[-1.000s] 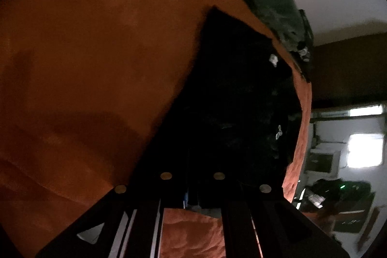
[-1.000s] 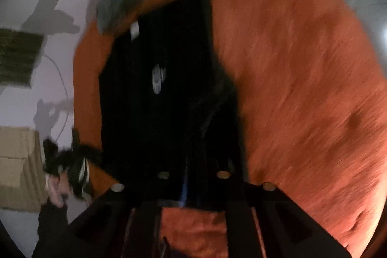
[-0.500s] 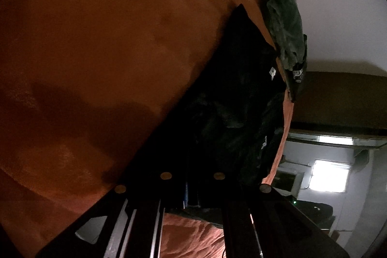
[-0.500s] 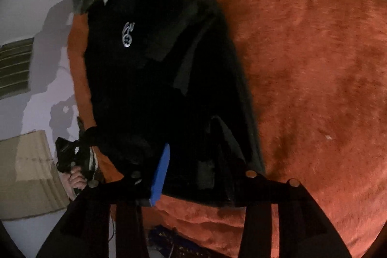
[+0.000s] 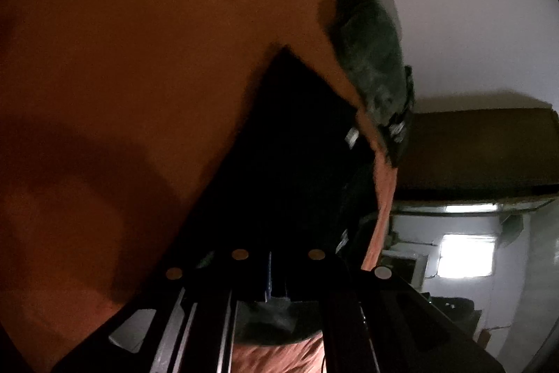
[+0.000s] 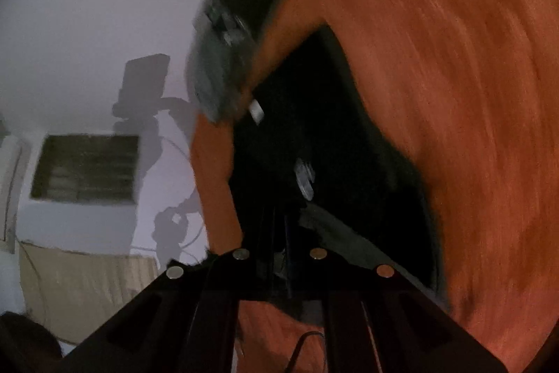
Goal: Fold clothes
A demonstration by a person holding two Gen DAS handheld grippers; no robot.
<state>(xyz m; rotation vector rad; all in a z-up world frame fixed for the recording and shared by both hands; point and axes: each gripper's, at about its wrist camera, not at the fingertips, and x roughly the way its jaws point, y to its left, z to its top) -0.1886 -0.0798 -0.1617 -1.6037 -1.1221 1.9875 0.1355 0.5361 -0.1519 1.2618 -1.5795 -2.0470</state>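
Black garment (image 5: 290,163): lies spread on the orange blanket (image 5: 122,58), running from lower centre toward the upper right of the left wrist view; a white tag shows near its far edge.
Left gripper (image 5: 276,278): jaws clenched on the near edge of the black garment.
Right gripper (image 6: 279,264): jaws have just been closing and now pinch the near hem of the black garment (image 6: 332,145), lower centre of the blurred right wrist view.
Dark green garment (image 5: 374,58): bunched at the blanket's far edge, just beyond the black garment.
White wall (image 6: 87,6): upper left, with shadows.
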